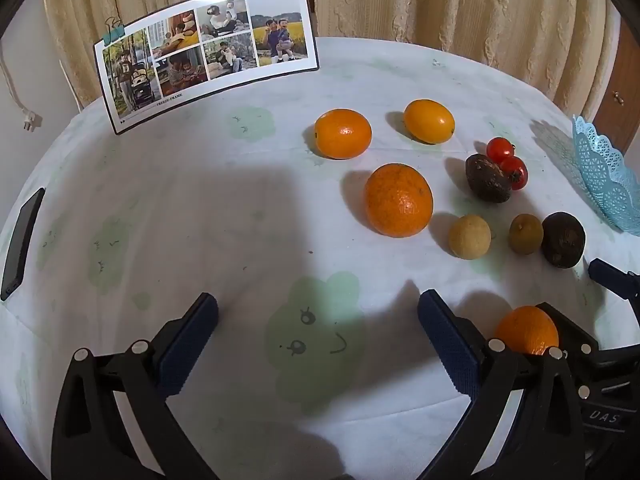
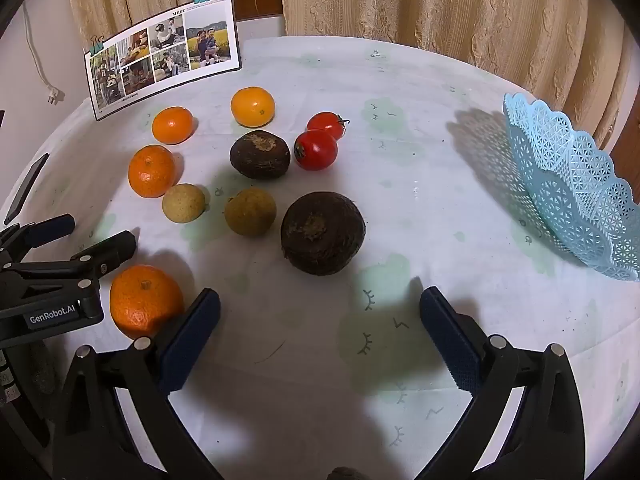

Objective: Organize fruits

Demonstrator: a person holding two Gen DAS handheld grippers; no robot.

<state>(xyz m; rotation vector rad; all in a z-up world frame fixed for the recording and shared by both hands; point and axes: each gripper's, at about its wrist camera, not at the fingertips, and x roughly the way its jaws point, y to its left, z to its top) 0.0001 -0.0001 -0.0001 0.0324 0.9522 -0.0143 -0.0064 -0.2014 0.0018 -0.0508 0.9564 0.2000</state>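
Several fruits lie loose on the white tablecloth. Three oranges (image 2: 151,171) (image 2: 173,125) (image 2: 253,106) sit at the left. A fourth orange (image 2: 146,301) lies right beside my right gripper's left fingertip. Two tomatoes (image 2: 315,149), two dark brown fruits (image 2: 322,233) (image 2: 260,154) and two tan fruits (image 2: 250,211) (image 2: 183,203) sit in the middle. A pale blue lattice basket (image 2: 576,184) stands at the right. My right gripper (image 2: 319,306) is open over bare cloth. My left gripper (image 1: 319,310) is open too, left of the big orange (image 1: 399,200).
A photo board (image 1: 208,52) held by clips stands at the table's back left. A dark phone (image 1: 22,244) lies at the left edge. Curtains hang behind the table. My left gripper (image 2: 90,236) shows at the right wrist view's left side, close to the near orange.
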